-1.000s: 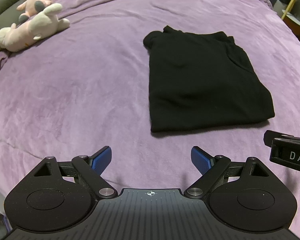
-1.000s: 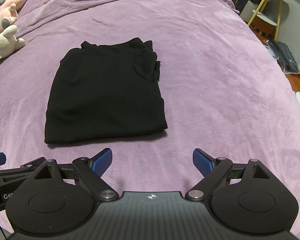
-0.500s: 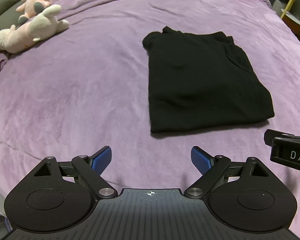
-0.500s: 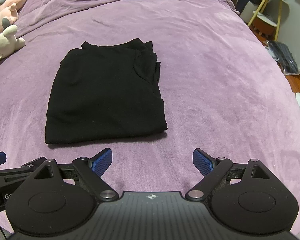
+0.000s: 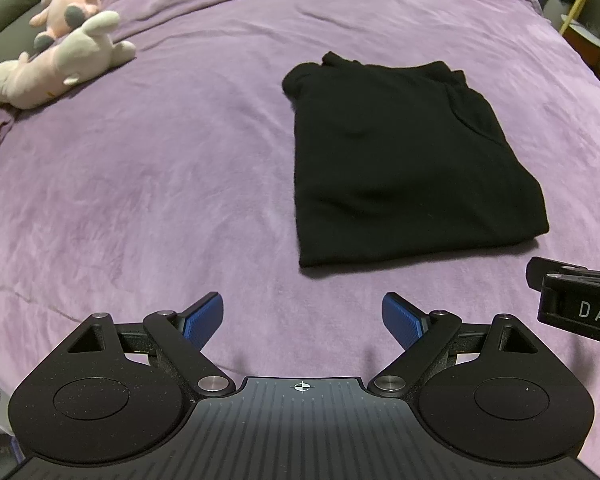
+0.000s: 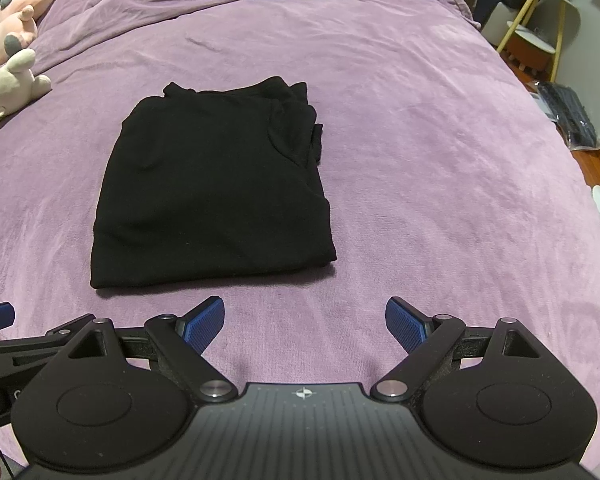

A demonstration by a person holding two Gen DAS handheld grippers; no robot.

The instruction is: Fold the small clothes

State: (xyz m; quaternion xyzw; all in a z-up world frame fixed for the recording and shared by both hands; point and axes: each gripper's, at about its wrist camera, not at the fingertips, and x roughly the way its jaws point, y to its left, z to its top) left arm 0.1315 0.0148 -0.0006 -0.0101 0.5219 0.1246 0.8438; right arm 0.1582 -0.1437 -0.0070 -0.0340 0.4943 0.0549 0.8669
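A black garment [image 5: 404, 164] lies folded into a neat rectangle on the purple bedspread [image 5: 148, 184]; it also shows in the right wrist view [image 6: 216, 184]. My left gripper [image 5: 302, 318] is open and empty, near the bed's front edge, short of the garment and to its left. My right gripper [image 6: 305, 320] is open and empty, just in front of the garment's near right corner. Neither gripper touches the cloth. The right gripper's body [image 5: 580, 304] shows at the right edge of the left wrist view.
Two plush toys [image 5: 60, 60] lie at the far left of the bed, also seen in the right wrist view [image 6: 8, 64]. A yellow-legged side table [image 6: 540, 40] and a dark keyboard on the floor [image 6: 572, 120] stand beyond the bed's right edge.
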